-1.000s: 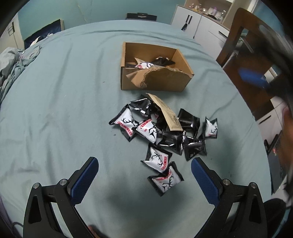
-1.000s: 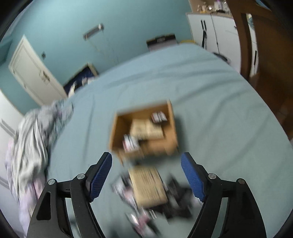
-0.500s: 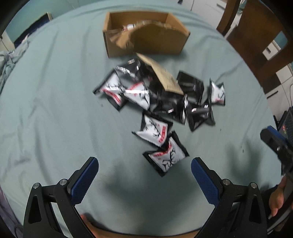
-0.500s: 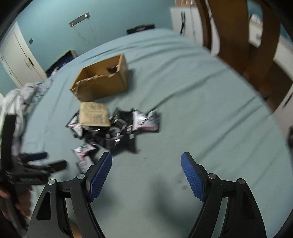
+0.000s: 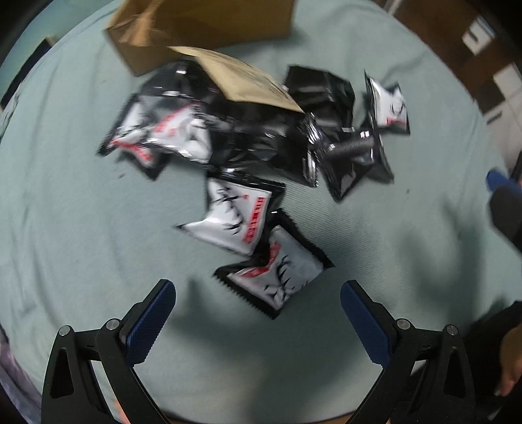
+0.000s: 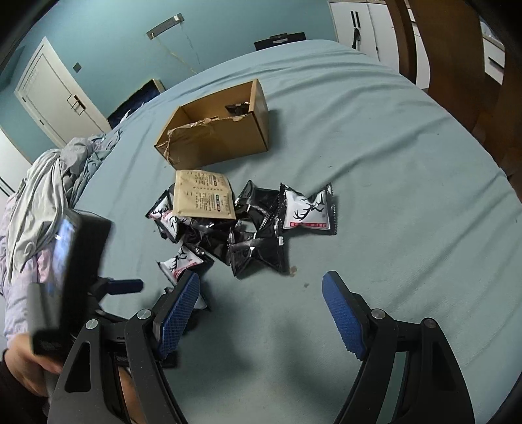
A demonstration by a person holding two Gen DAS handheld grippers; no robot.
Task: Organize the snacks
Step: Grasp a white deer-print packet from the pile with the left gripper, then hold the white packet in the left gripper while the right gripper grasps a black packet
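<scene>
- Left view blurred; box (image 5: 202, 29) cut off by the top edge, print on the snacks (image 5: 248, 137) unreadable.
- Box contents mostly hidden behind its wall in the right view; 1 dark packet (image 6: 237, 107) just visible.
- Nearest packet (image 5: 275, 277) half hidden behind a right finger (image 6: 177, 314) in the right view.
- Left gripper (image 5: 254, 326) wide, empty, over the nearest packet.
- Right gripper (image 6: 261, 318) wide, empty, above bare sheet (image 6: 407, 195) beside the pile.
- Versus 1 second ago: both lower, pile larger in the left view, right view sharp instead of smeared.
</scene>
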